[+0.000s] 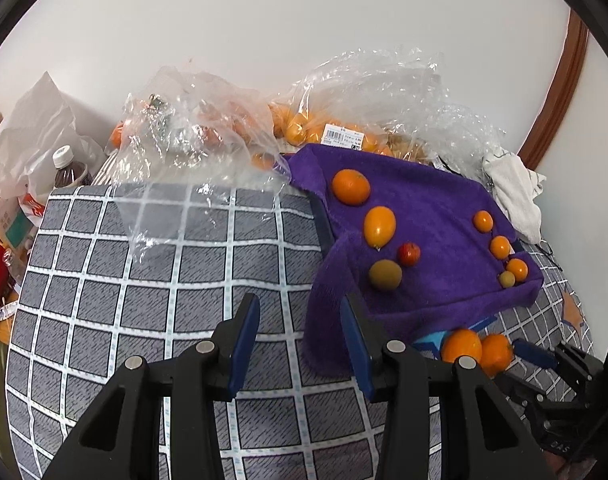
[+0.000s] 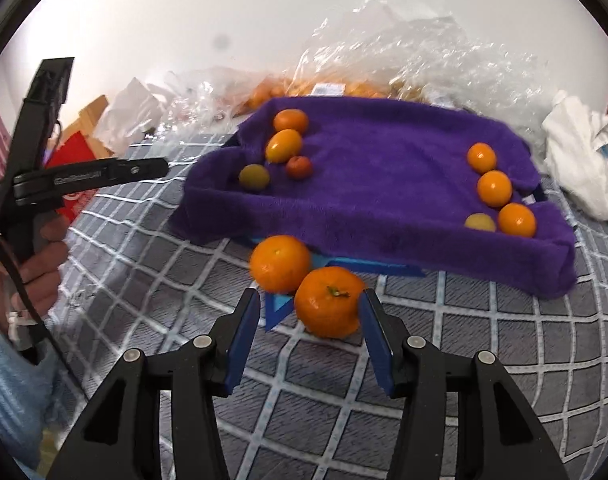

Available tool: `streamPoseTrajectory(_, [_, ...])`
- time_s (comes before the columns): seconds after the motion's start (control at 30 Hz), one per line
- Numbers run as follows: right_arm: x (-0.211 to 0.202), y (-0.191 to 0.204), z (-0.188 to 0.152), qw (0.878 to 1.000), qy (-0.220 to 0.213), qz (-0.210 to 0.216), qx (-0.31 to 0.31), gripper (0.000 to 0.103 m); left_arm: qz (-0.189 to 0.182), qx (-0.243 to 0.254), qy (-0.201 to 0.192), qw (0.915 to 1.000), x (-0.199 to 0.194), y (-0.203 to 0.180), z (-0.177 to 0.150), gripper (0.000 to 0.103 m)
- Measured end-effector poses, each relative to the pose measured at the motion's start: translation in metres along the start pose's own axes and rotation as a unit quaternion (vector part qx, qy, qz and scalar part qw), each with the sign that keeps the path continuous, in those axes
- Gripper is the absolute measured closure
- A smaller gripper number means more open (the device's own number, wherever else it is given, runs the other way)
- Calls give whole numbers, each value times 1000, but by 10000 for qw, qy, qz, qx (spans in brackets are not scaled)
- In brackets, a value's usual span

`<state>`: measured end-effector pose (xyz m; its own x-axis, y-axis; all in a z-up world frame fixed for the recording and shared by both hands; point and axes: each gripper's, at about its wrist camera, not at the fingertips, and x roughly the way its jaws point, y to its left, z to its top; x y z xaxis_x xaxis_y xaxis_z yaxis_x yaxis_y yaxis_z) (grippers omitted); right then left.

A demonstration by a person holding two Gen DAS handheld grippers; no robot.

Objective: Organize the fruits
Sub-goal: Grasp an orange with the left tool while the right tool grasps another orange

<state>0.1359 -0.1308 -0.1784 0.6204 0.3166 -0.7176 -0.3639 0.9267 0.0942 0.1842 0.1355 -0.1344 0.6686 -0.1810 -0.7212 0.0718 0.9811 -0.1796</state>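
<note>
A purple towel point(image 2: 376, 184) covers a tray on the checked bedsheet point(image 1: 151, 280). On its left side lie a mandarin point(image 1: 351, 187), an oval orange fruit point(image 1: 380, 226), a small red fruit point(image 1: 408, 254) and a greenish one point(image 1: 385, 275). Several small orange fruits point(image 2: 494, 188) line its right side. Two mandarins rest on the sheet before the tray. The nearer mandarin point(image 2: 330, 302) sits between the tips of my right gripper point(image 2: 310, 306), close against the right pad and apart from the left; the jaws are open. The farther mandarin point(image 2: 279, 264) lies just beyond. My left gripper point(image 1: 299, 314) hangs open and empty over the sheet.
Clear plastic bags point(image 1: 207, 120) with more orange fruit are piled at the back against the wall. A bottle point(image 1: 69, 170) and white bags stand at the far left. A white cloth point(image 2: 580, 160) lies to the tray's right. A hand point(image 2: 39, 264) grips the left tool.
</note>
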Motion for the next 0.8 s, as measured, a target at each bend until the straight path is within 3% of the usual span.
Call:
streamPoseTrajectory(0.37, [17,-13,1,9992,250,-298,29,48,34,80,41,10000,-2,-3,-6,63])
streamPoseTrajectory(0.47, [18,-13,0,9996,190,-202,54,54,39,99,58,9999,-2,-5,-7,63])
streamPoseTrajectory(0.5, [18,-13,1,9997,170,-139,68,60,40,104,69,9999,-2,-5,-8,63])
streamPoseTrajectory(0.8, [-5,-28,-4,9993,-74,-246,279,60,-135,187,173,9996,-4,-17,-22,63])
